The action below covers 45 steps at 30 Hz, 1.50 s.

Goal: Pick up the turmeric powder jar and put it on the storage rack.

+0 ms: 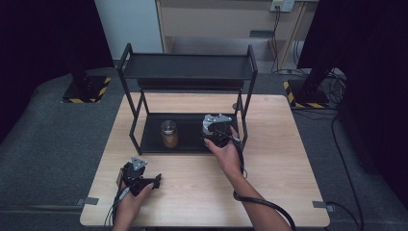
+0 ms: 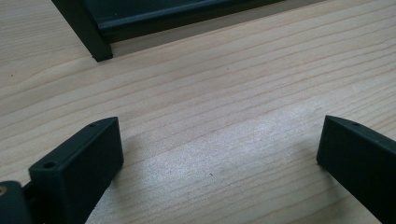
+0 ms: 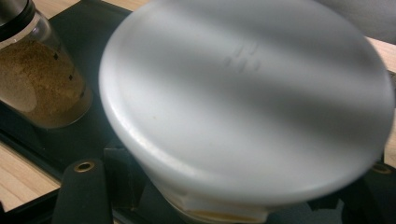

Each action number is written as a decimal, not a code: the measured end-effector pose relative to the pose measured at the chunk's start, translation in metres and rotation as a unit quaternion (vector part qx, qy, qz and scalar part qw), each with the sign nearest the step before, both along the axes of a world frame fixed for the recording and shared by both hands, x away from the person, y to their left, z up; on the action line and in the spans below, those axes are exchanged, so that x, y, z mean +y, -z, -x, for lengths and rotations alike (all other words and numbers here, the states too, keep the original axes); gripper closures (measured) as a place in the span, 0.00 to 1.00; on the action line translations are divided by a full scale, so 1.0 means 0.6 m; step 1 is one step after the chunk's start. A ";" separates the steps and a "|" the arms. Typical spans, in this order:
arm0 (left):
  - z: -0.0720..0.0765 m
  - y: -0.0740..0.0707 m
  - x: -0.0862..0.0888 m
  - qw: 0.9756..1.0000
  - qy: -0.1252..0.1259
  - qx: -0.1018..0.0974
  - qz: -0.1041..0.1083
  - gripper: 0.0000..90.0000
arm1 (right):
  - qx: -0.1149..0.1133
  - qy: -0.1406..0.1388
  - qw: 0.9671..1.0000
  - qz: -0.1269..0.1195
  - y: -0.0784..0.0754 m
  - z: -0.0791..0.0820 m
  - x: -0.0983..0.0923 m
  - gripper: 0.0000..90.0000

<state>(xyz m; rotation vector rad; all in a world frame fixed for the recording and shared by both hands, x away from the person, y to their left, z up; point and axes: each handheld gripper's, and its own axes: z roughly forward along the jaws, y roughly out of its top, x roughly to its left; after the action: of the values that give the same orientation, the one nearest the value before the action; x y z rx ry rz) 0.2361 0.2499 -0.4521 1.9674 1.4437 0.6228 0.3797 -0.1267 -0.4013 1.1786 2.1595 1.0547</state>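
High view overhead, claw views close, sharing rack [image 1: 187, 139]

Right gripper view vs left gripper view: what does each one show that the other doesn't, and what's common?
Right gripper view: a white container close up between the right gripper fingers, lid toward the camera, and a glass jar of brown powder standing on the rack's lower shelf.

Left gripper view: the left gripper with fingers wide apart over bare wood, and the rack's foot.

Both: the wooden table and part of the black rack.
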 end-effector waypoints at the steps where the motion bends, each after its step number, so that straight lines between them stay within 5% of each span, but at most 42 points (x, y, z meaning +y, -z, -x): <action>1: 0.000 0.000 0.000 1.000 0.000 0.000 0.000 0.00 | 0.002 0.002 1.000 0.001 -0.001 -0.001 0.001 0.35; 12: 0.000 0.000 0.000 1.000 0.000 0.000 0.000 0.00 | 0.012 0.008 1.000 0.004 0.002 -0.003 0.006 0.34; 26: -0.001 0.000 0.000 1.000 0.001 0.000 0.000 0.00 | 0.034 0.012 0.999 -0.004 -0.005 0.006 0.003 0.12; 45: -0.001 0.000 -0.001 1.000 0.001 0.000 0.000 0.00 | 0.034 0.023 0.999 -0.010 -0.016 0.047 -0.006 0.11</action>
<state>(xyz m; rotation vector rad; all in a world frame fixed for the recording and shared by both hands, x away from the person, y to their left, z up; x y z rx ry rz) 0.2369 0.2494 -0.4522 1.9682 1.4414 0.6222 0.3517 -0.1301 -0.3920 1.2850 2.1662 1.0326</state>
